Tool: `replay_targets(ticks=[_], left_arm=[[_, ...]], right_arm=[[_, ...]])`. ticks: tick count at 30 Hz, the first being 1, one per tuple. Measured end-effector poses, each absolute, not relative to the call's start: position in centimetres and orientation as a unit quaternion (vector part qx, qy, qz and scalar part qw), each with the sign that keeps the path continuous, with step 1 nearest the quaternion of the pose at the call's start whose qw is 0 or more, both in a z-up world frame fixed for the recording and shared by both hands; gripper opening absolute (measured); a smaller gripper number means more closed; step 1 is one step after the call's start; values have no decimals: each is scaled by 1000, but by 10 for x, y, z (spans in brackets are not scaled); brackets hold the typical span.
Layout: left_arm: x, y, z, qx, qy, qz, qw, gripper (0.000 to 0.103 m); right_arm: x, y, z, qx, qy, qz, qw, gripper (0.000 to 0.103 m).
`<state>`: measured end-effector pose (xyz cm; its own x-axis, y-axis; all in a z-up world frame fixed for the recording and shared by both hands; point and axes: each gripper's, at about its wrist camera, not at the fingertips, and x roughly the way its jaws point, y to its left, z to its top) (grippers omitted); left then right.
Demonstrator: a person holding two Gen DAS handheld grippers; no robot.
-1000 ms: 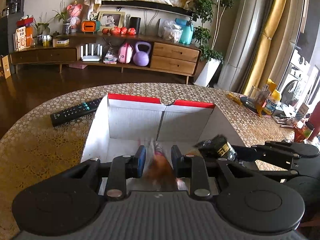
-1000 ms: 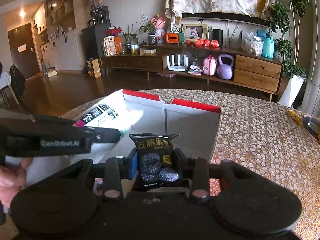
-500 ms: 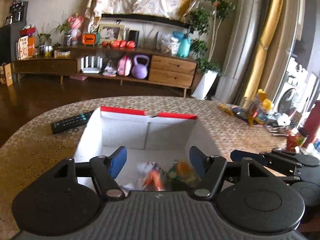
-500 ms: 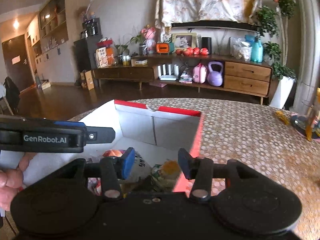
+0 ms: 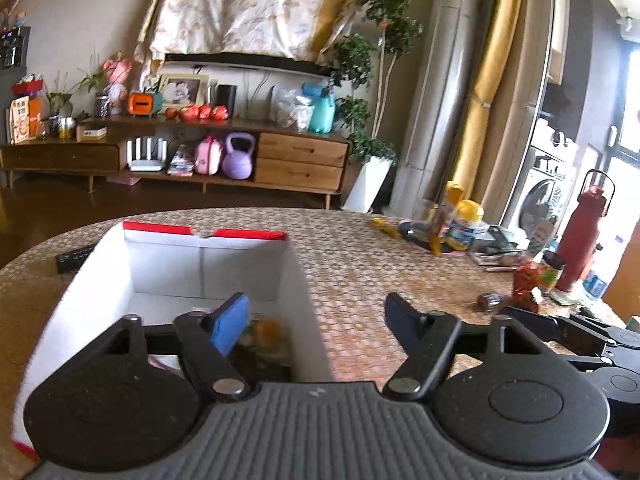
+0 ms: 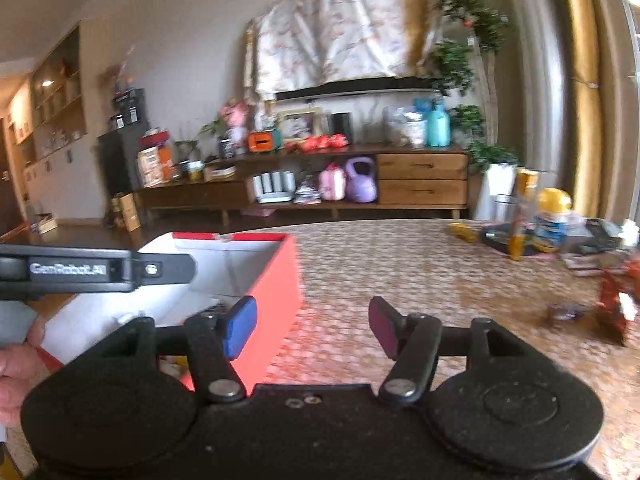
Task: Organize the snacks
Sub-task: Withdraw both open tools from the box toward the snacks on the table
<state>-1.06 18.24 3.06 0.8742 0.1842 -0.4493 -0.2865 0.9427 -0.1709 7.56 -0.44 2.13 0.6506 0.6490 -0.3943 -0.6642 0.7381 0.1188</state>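
**Both grippers empty beside the snack box**

Standing wide apart, the fingers of the left gripper (image 5: 316, 322) hold nothing; its jaws have just been opening, with only bare tablecloth and the box's right wall between them. The right gripper (image 6: 312, 326) is the same: jaws spread, just opened further, nothing gripped, one blue pad over the box's red side and the other over the table (image 6: 420, 264).

The box (image 5: 308, 304), white inside with a red rim, sits on the left part of the patterned table. Snack packets (image 5: 266, 334) lie on its near floor, blurred, one showing orange. More snacks (image 5: 532, 286), in red wrappers, lie loose on the table to the far right, near a red bottle (image 5: 582, 236) and a yellow-capped jar (image 5: 464, 226). A remote control (image 5: 74, 258) lies just left of the box. In the right wrist view a hand (image 6: 16, 364) grips the left gripper's handle.
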Motion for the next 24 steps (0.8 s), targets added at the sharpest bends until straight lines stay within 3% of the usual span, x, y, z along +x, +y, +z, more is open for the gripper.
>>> replay_targets(ticks=[10,24], left_arm=[[15,112,20,-107,210,60,970,78],[61,42,0,-80,211,-11,974,84]], right_arm=[[84,-86,-3,8,202,248,948,74],[107,-170,-41,21,198,115,973,78]])
